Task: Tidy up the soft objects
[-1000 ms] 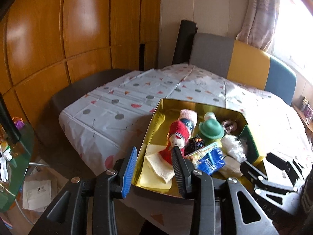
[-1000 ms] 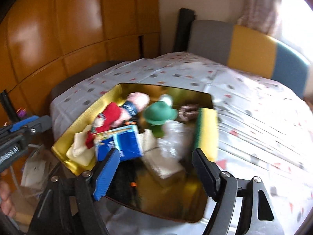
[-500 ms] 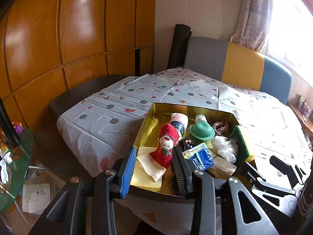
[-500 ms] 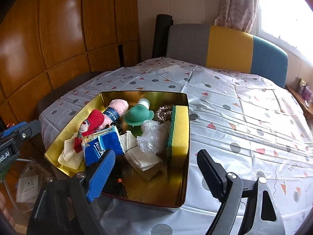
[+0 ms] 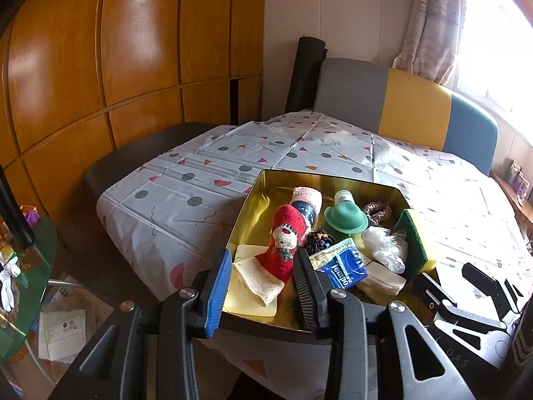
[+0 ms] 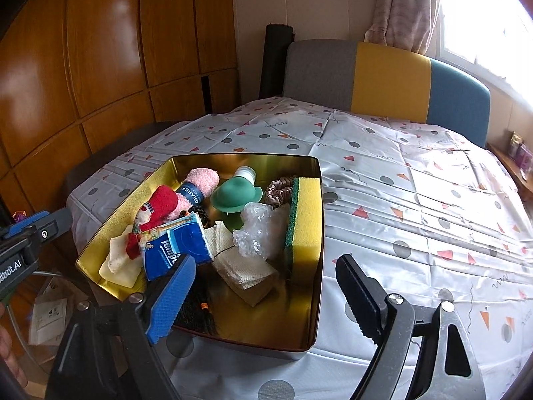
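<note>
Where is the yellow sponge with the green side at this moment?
In the right wrist view, the yellow sponge stands on edge inside the gold tin, against its right wall, beside the crumpled clear plastic.

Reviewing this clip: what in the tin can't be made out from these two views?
- Dark tufted thing at the tin's near end: right wrist view, partly behind the right gripper's blue finger; unidentifiable.
- Green hat's base: both views, hidden by the plastic wrap.
- Folded cloth: left wrist view, partly under the red sock.
</note>
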Motion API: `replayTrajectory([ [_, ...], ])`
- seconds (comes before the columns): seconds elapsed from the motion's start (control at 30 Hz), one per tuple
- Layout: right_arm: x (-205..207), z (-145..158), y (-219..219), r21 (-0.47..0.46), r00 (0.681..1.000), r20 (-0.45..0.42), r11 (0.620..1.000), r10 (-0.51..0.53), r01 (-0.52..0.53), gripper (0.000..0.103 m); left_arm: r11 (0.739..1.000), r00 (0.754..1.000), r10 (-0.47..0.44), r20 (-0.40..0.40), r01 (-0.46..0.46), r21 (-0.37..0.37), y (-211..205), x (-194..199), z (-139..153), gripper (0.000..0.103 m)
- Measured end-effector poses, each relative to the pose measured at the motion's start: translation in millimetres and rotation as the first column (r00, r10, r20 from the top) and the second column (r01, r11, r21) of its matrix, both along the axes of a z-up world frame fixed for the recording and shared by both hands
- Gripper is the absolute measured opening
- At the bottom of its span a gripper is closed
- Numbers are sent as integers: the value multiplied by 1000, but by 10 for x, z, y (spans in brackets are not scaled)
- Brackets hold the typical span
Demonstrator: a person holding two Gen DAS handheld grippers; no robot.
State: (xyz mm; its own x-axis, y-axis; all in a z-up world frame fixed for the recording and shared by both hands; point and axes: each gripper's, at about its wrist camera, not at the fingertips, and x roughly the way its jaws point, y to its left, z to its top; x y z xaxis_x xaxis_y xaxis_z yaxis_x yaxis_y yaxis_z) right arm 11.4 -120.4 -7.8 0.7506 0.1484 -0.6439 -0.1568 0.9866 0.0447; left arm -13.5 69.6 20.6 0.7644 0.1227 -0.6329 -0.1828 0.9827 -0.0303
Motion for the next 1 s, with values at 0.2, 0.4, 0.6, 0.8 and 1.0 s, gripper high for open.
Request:
replayTrajectory([
  [0.2,-3,-1,-3,1,1000,0,1000,0,0,87,1000,1000,-1,-4,1,1,4,3,-6,38],
  [0.4,1,1,-9,4,1000,-1,1000,-5,5,87,1000,1000,-3,-7,3,2,-4,4,-13,38],
  [0.6,6,-7,-7,5,1000,-3,1000,-4,4,87,1000,1000,-5,-9,5,2,-6,4,-20,38],
  [0.8,1,-15,-3,6,1000,-2,1000,-9,9,87,1000,1000,-7,-11,7,2,-6,1,-32,38],
  [1.0,2,-12,-2,9,1000,2,1000,-15,15,87,1000,1000,-8,-13,8,2,-5,1,-38,38],
])
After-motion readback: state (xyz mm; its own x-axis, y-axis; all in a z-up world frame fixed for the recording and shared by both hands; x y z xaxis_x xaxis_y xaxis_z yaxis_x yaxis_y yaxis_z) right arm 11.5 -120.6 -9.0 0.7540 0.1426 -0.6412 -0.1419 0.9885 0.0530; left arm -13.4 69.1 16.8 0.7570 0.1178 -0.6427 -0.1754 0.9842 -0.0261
